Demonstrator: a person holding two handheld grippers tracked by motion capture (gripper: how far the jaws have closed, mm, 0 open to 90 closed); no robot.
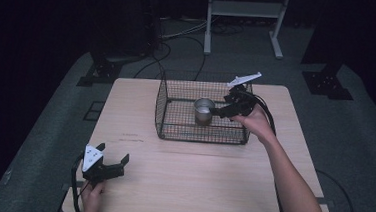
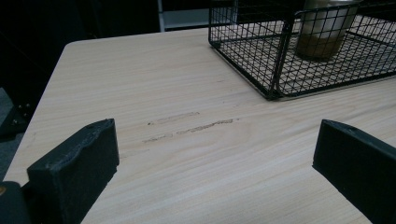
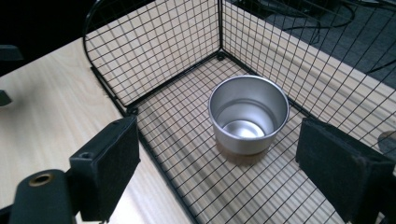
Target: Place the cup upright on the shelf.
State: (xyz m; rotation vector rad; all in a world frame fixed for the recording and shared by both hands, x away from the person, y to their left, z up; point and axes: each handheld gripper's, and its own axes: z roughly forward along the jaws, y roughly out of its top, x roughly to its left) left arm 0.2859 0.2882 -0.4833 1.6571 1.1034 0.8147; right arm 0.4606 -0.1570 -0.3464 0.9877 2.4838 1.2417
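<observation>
The right tool [image 3: 219, 158], jaws spread, hovers beside the metal cup [image 3: 248, 114] standing upright mid-frame in the wire basket [image 3: 154, 46]; the left tool [image 1: 113, 162], also spread, rests lower left on the surface [image 1: 195, 181].

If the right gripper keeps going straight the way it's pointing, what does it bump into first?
Most likely the metal cup, which stands upright in the wire basket. The right gripper is open and aimed at it, with nothing between, though depth is hard to judge.

A light wooden table [image 1: 190, 186] stands on grey carpet [image 1: 49, 126] in a dark room. Black cables [image 1: 181, 35] trail across the floor behind it, near a white metal frame [image 1: 245, 10]. Black stands [image 1: 325, 83] flank the table.
</observation>
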